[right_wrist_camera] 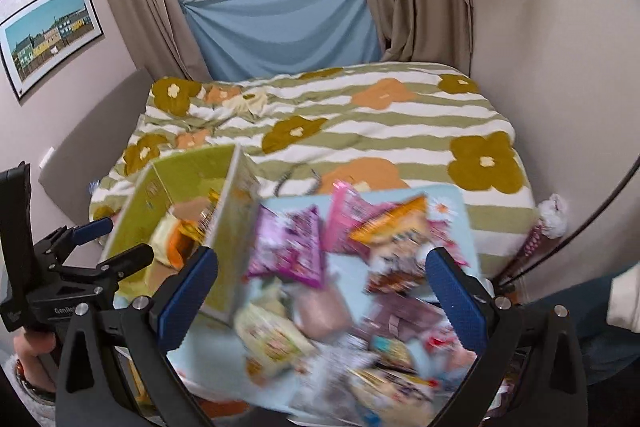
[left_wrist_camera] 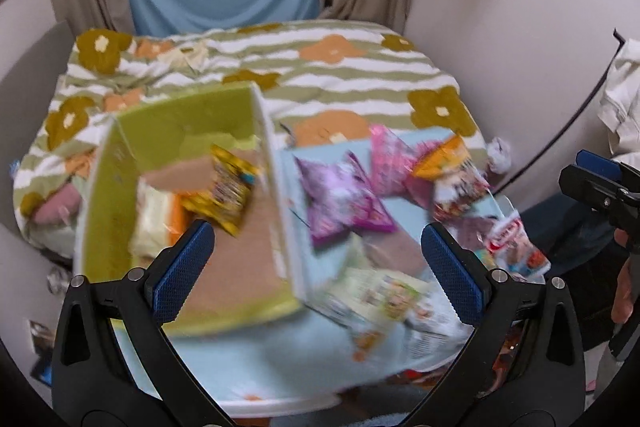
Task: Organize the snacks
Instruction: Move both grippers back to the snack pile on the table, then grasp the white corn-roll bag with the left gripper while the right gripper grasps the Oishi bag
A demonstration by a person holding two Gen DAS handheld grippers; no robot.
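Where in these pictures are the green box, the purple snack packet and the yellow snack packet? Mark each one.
green box [left_wrist_camera: 168, 131]: left wrist view, on its inner far wall.
purple snack packet [left_wrist_camera: 344, 201]: left wrist view, on the middle of its front face.
yellow snack packet [left_wrist_camera: 228, 191]: left wrist view, on its middle, inside the box.

I see a green open-topped box [left_wrist_camera: 168, 131] holding a yellow packet [left_wrist_camera: 228, 193] tilted on a cream-and-orange pack [left_wrist_camera: 154, 223]; just right of the box, purple [left_wrist_camera: 344, 203], pink [left_wrist_camera: 390, 163] and orange-topped [left_wrist_camera: 444, 157] packets lie loose, blurred, overlapping.
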